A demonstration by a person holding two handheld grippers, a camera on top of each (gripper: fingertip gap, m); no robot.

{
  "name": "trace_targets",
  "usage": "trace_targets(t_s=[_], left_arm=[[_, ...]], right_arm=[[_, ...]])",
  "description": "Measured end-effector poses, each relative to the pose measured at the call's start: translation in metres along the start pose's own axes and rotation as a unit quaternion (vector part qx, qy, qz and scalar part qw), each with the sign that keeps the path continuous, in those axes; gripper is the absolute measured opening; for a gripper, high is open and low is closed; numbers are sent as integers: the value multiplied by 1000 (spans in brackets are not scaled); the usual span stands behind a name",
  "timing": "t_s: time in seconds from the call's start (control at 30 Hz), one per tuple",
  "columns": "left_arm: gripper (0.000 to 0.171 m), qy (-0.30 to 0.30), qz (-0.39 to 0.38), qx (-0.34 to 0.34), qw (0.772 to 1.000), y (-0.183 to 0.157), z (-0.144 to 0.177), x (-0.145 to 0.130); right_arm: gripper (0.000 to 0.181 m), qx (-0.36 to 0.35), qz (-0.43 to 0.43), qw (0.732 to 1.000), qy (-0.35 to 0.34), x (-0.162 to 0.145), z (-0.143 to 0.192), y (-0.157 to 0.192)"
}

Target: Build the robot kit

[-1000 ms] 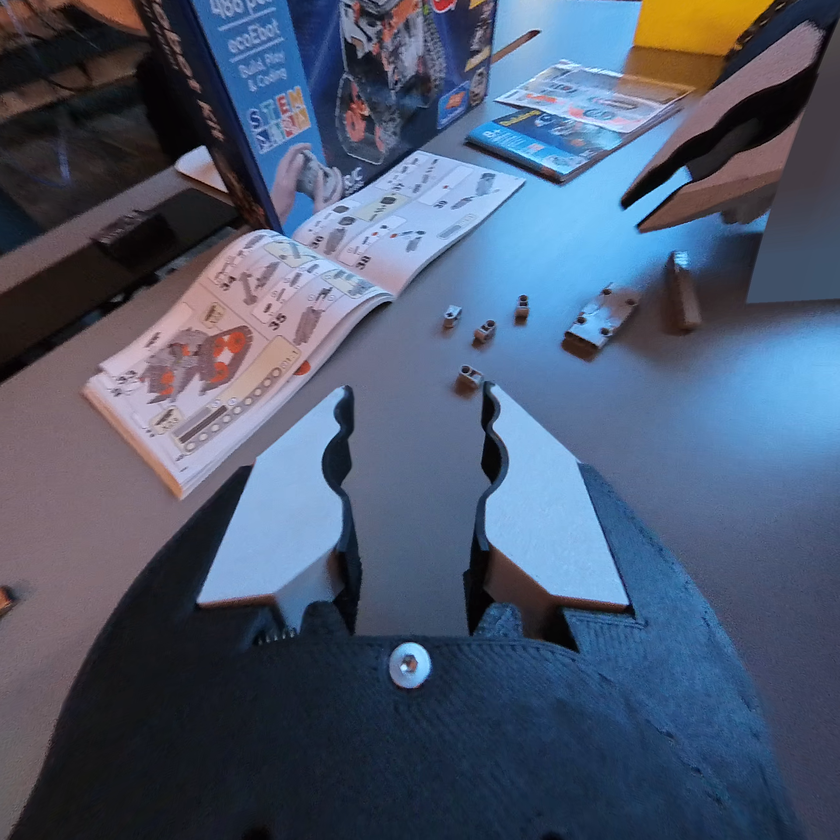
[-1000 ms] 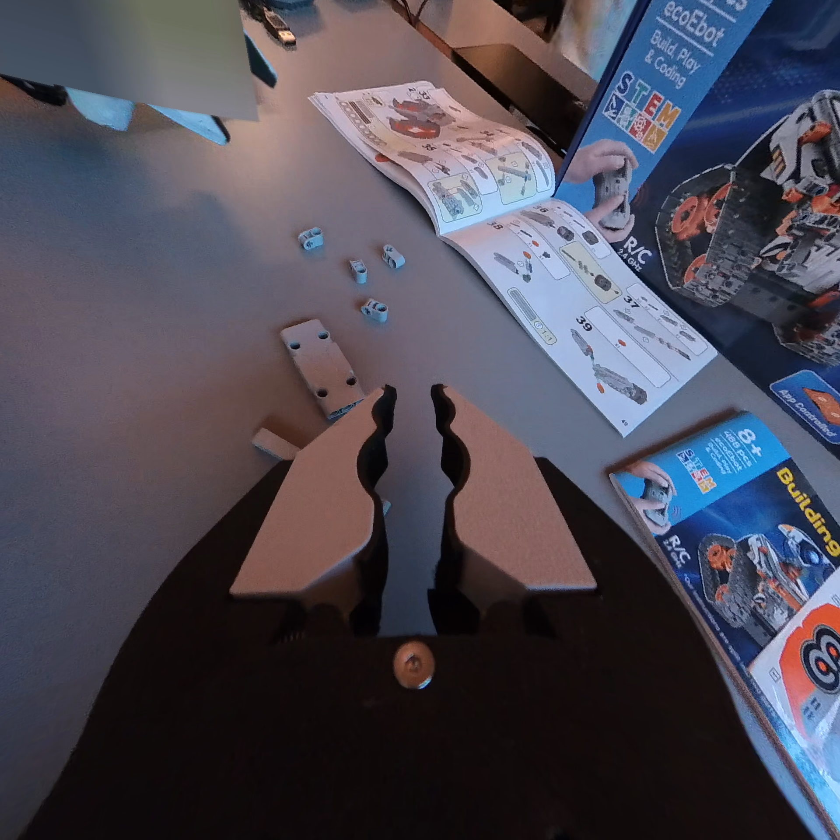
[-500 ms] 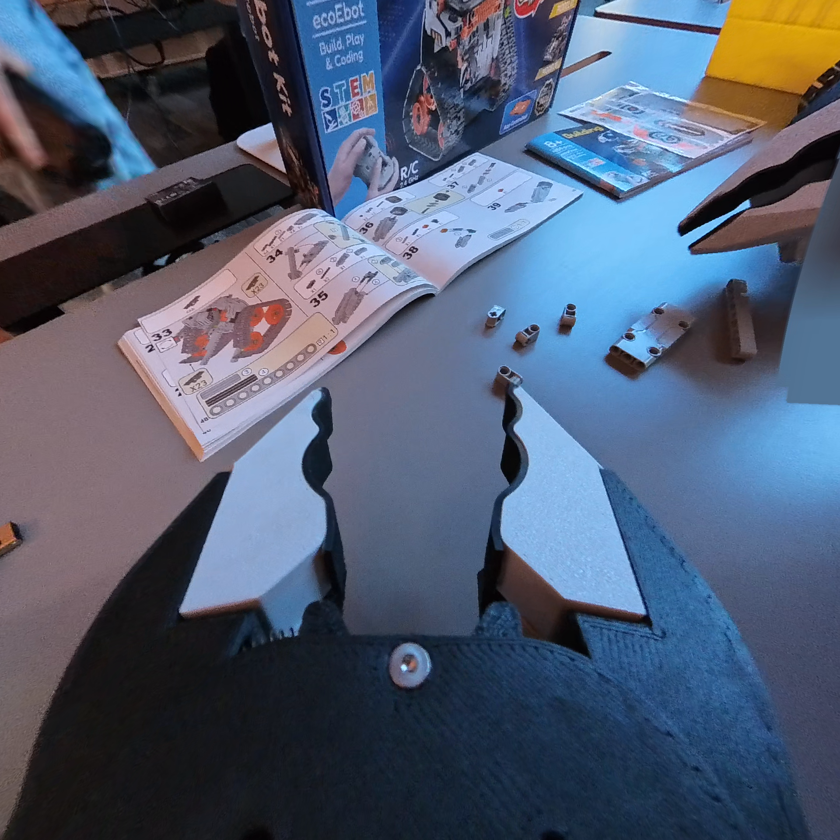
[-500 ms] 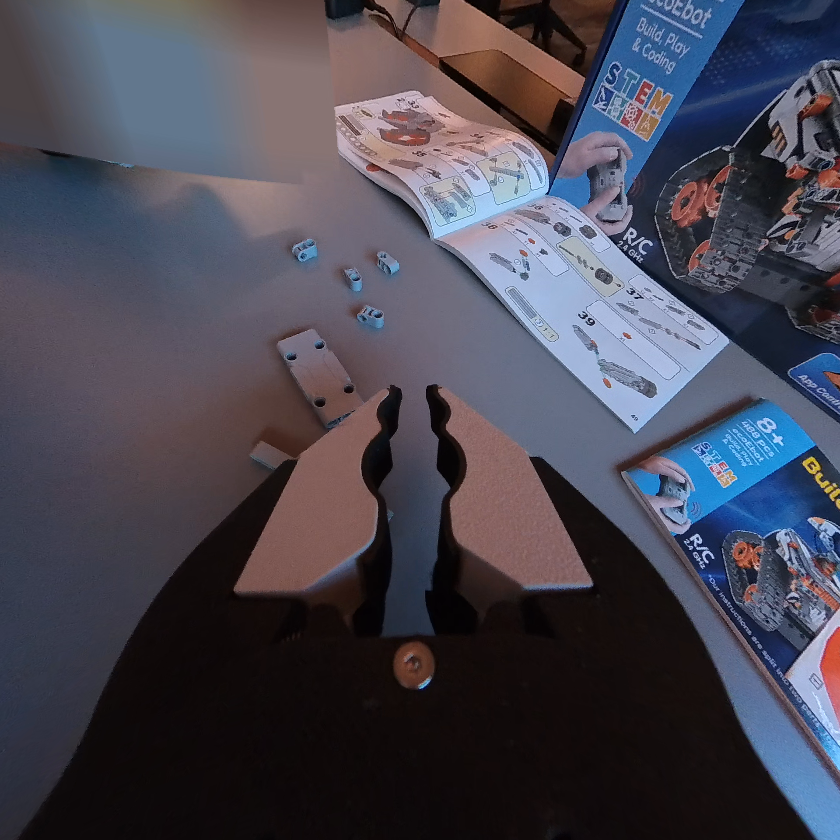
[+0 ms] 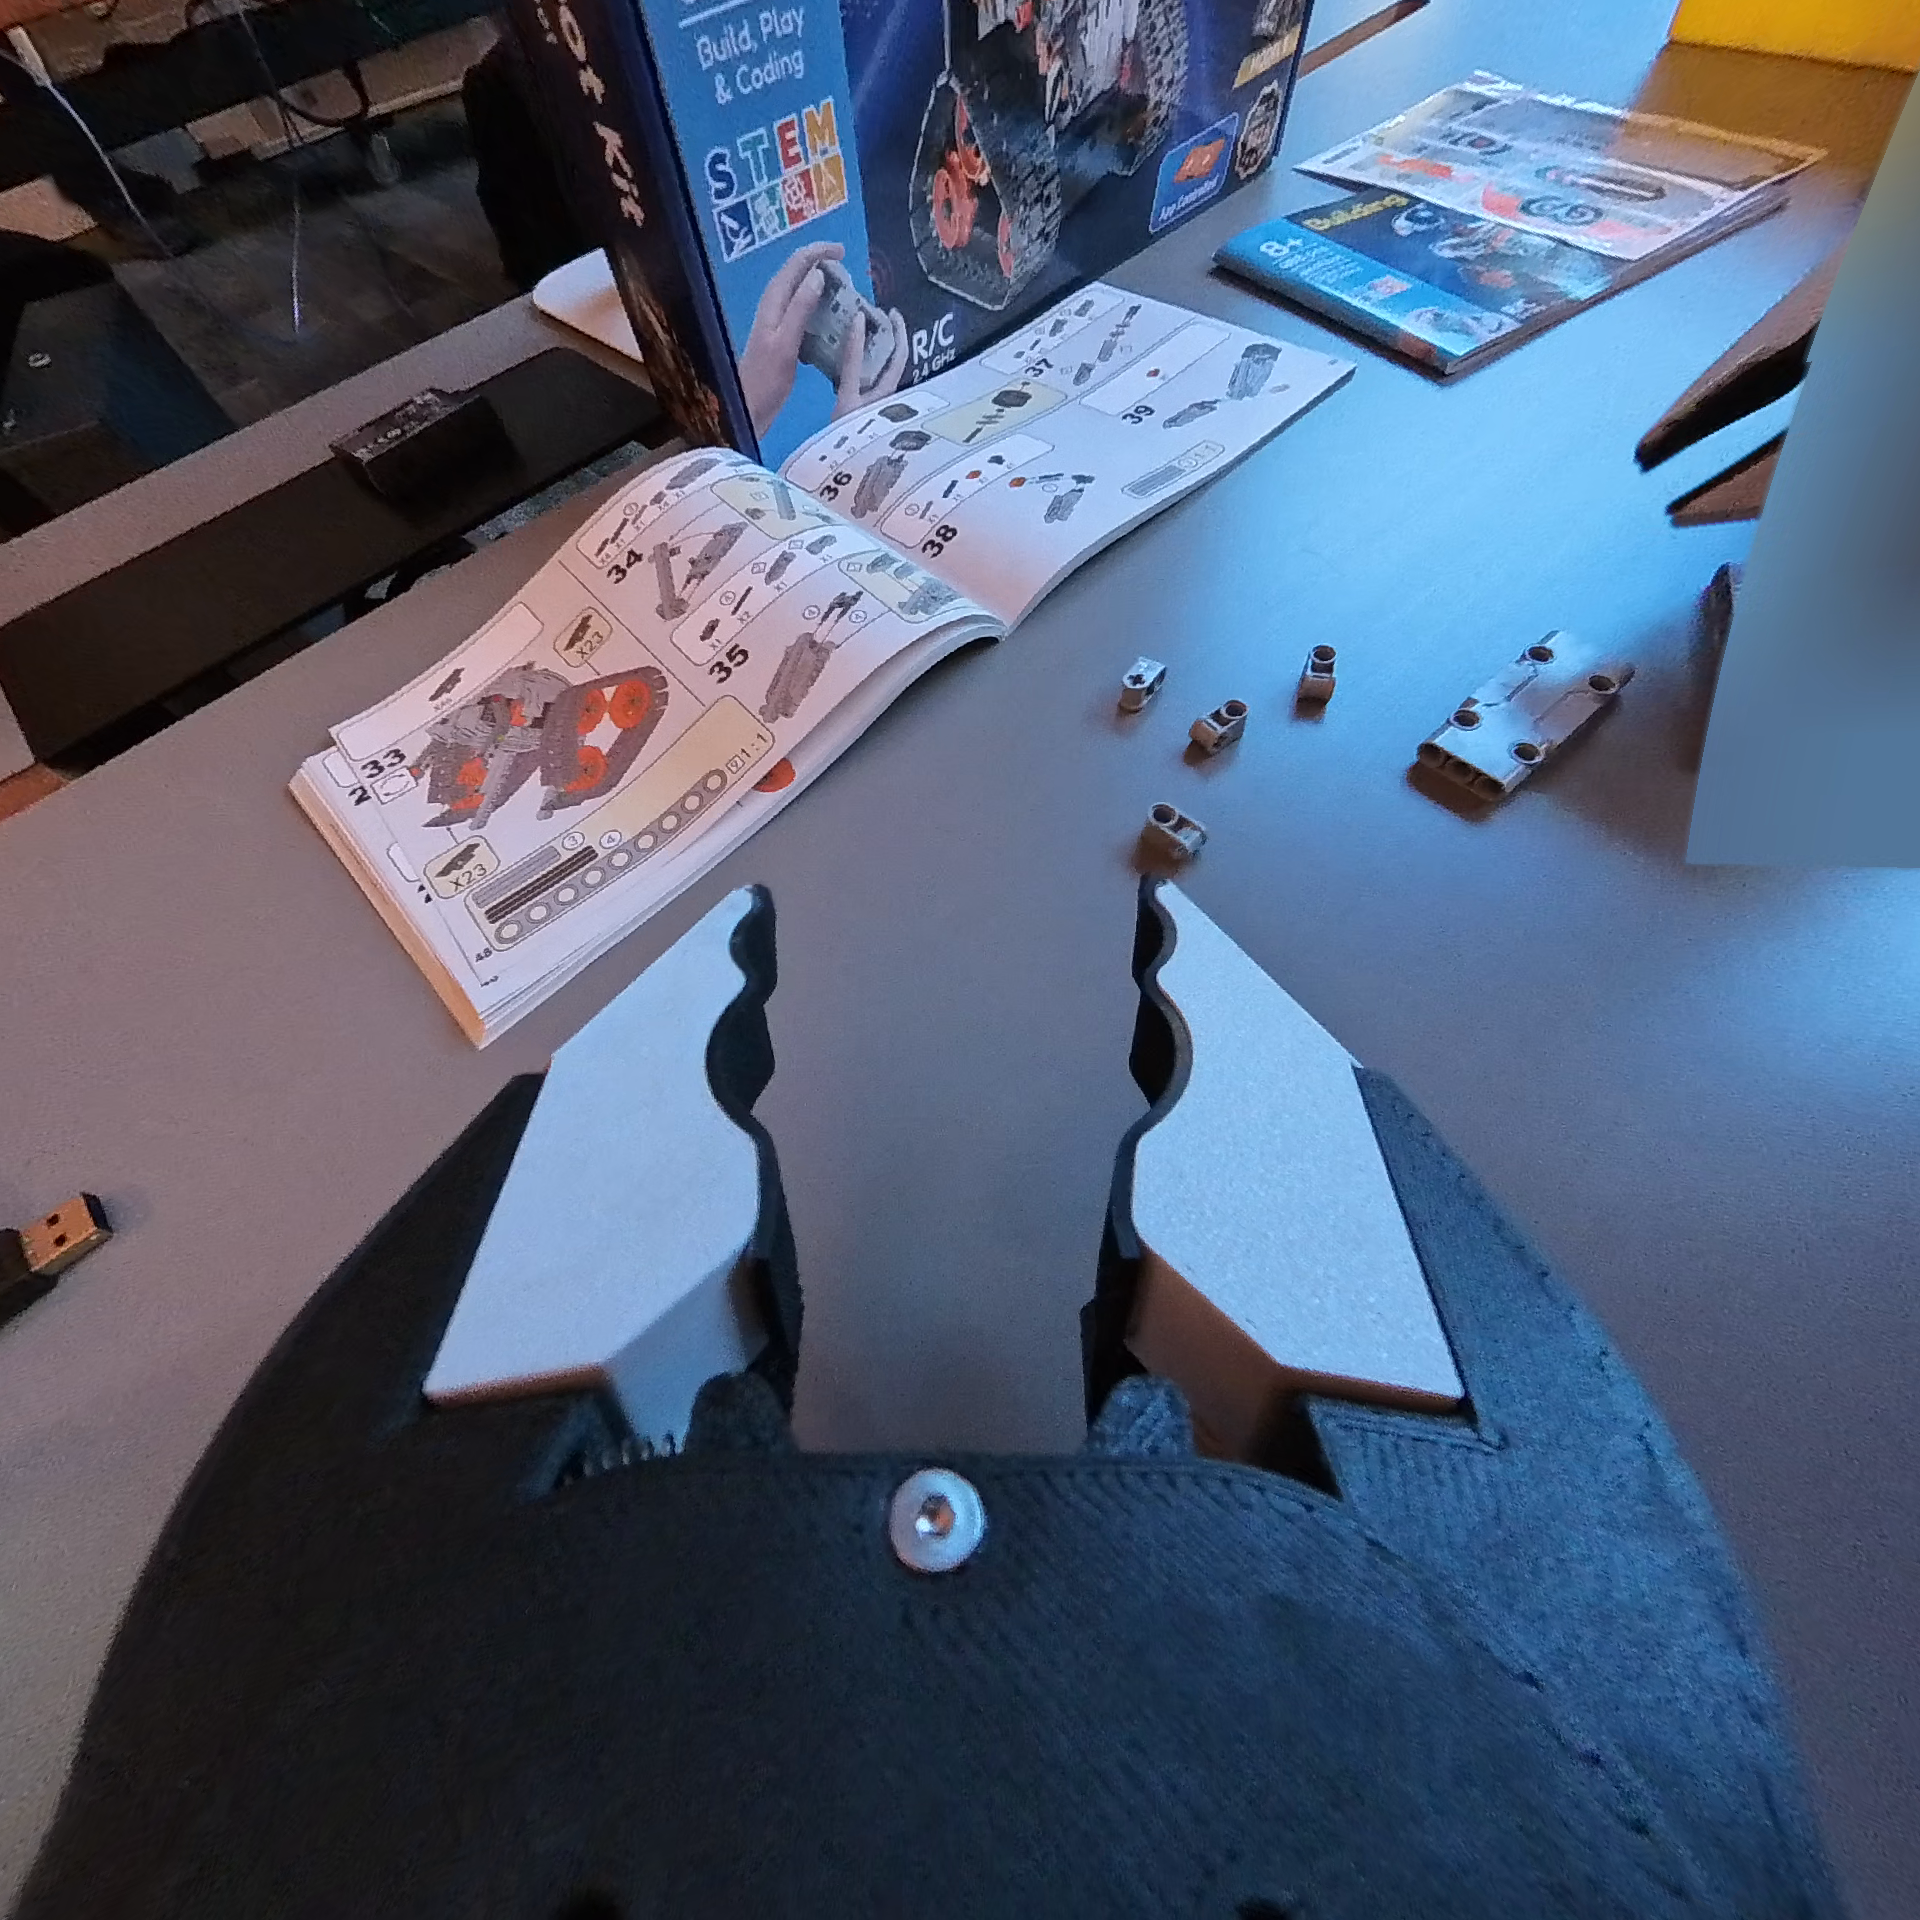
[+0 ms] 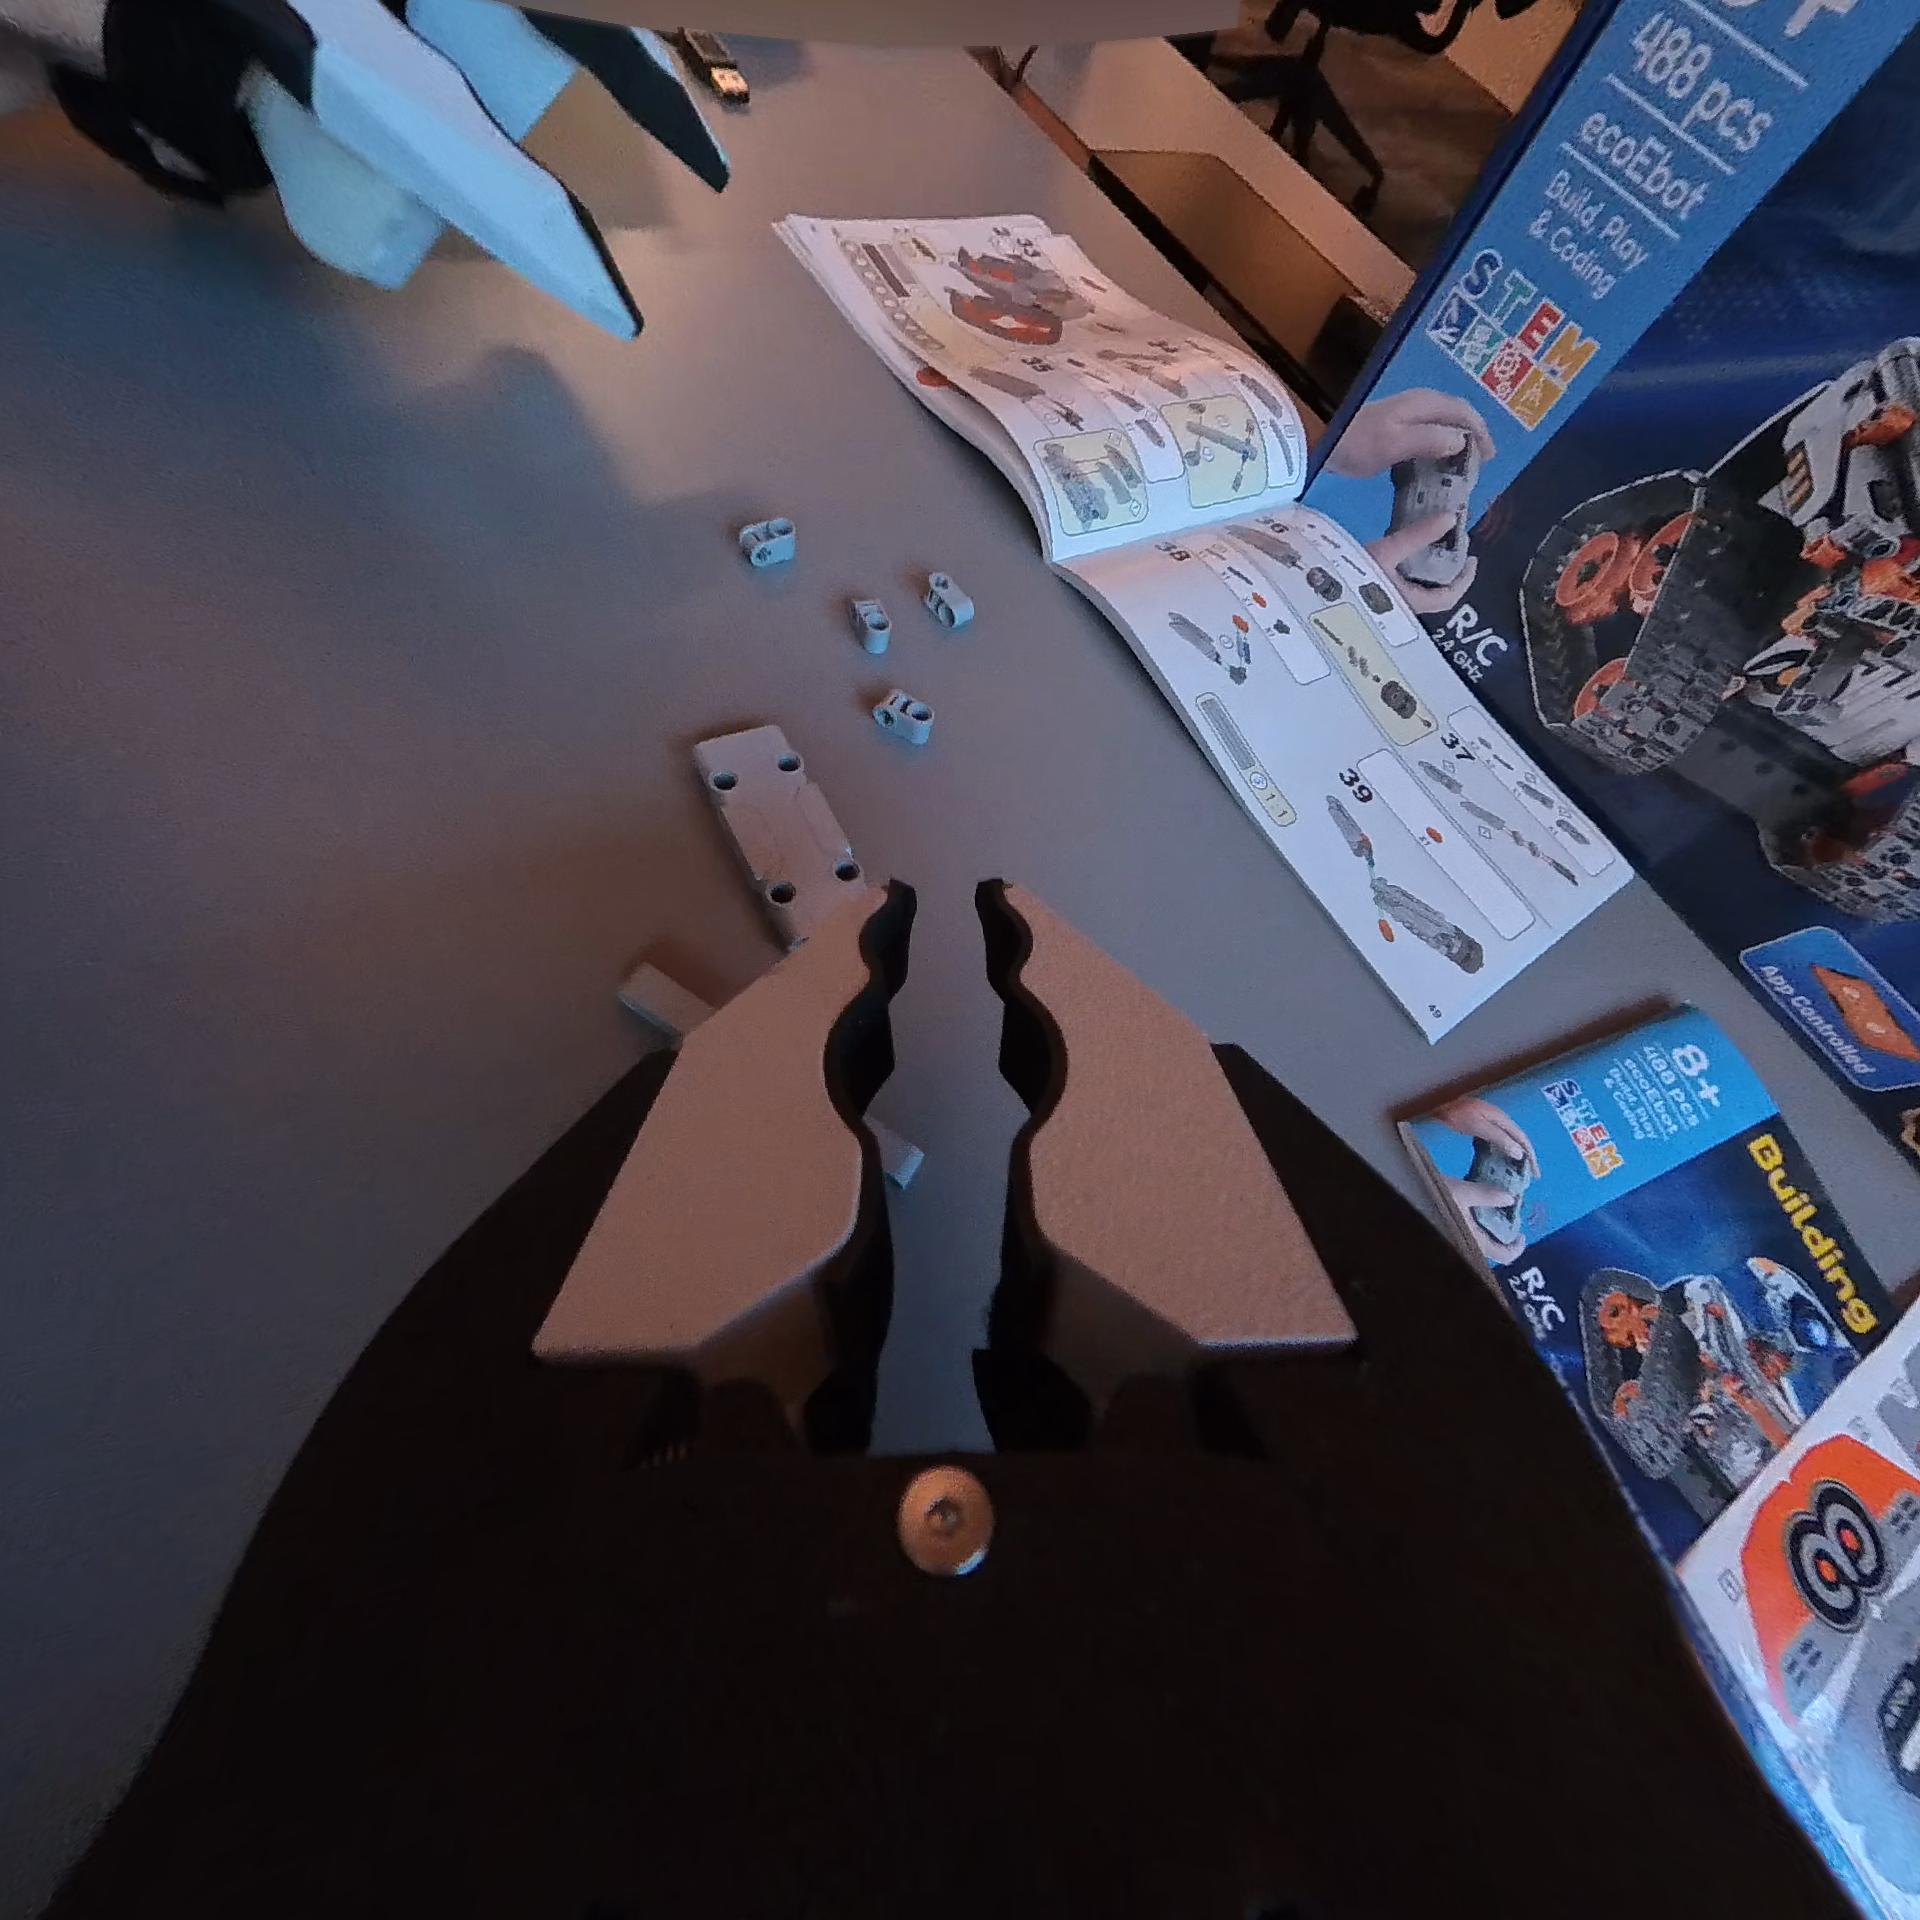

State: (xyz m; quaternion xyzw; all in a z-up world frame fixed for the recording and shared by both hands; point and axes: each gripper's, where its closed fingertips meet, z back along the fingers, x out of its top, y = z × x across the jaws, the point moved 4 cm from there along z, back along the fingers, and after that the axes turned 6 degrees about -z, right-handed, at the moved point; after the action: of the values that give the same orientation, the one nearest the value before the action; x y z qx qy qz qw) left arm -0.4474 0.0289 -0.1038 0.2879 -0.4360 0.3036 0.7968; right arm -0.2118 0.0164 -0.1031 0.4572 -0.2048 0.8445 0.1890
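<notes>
My left gripper point(image 5: 954, 899) is open and empty, low over the grey table point(image 5: 1351, 1039). A small grey connector point(image 5: 1172, 831) lies just beyond its right fingertip. Three more connectors point(image 5: 1218, 724) lie farther on, then a flat grey panel with holes point(image 5: 1522, 712). My right gripper point(image 6: 943, 896) has only a narrow gap between its jaws and holds nothing. Its left finger covers the middle of a grey beam point(image 6: 655, 1003) and touches the near end of the panel point(image 6: 774, 831). The connectors point(image 6: 902, 717) lie ahead of it. The left gripper also shows in the right wrist view point(image 6: 670, 255).
An open instruction manual point(image 5: 810, 644) lies against an upright blue kit box point(image 5: 935, 156). Two booklets point(image 5: 1507, 239) lie at the far right of the table. A USB dongle point(image 5: 52, 1236) lies at the left. A dark bench point(image 5: 260, 540) runs beyond the table edge. Measured from the fingertips, the small grey connector point(image 5: 1172, 831) is 5 cm or so from the left gripper and 15 cm from the right.
My left gripper's jaws have opened wider, and it has turned a little toward the manual. My right gripper's jaws have narrowed slightly. The left gripper has come into the right wrist view's top left.
</notes>
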Motion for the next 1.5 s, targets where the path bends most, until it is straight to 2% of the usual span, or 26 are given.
trace_targets(t_s=[0.2,0.3,0.47,0.67,1.07,1.2,1.4,1.5], left_arm=[[67,9,15,-8,1000,1,-2,-4],[66,12,24,-11,1000,4,-2,-6],[65,8,34,-14,999,4,-1,-5],[59,14,12,-2,1000,3,2,-1],[54,33,38,-8,999,4,-3,-9],[53,28,37,-12,999,0,-3,-4],[47,10,54,-24,998,-3,2,6],[46,19,46,-2,999,3,9,14]], right_arm=[[13,17,-18,1000,-6,2,-1,4],[15,52,-44,997,-25,7,-1,14],[16,30,-31,999,-13,2,-1,5],[16,33,-60,997,-25,3,1,-1],[15,29,-25,999,-12,3,2,1],[15,25,9,999,-41,13,8,4],[14,31,40,998,-29,9,-1,8],[14,16,36,998,-50,22,0,6]])
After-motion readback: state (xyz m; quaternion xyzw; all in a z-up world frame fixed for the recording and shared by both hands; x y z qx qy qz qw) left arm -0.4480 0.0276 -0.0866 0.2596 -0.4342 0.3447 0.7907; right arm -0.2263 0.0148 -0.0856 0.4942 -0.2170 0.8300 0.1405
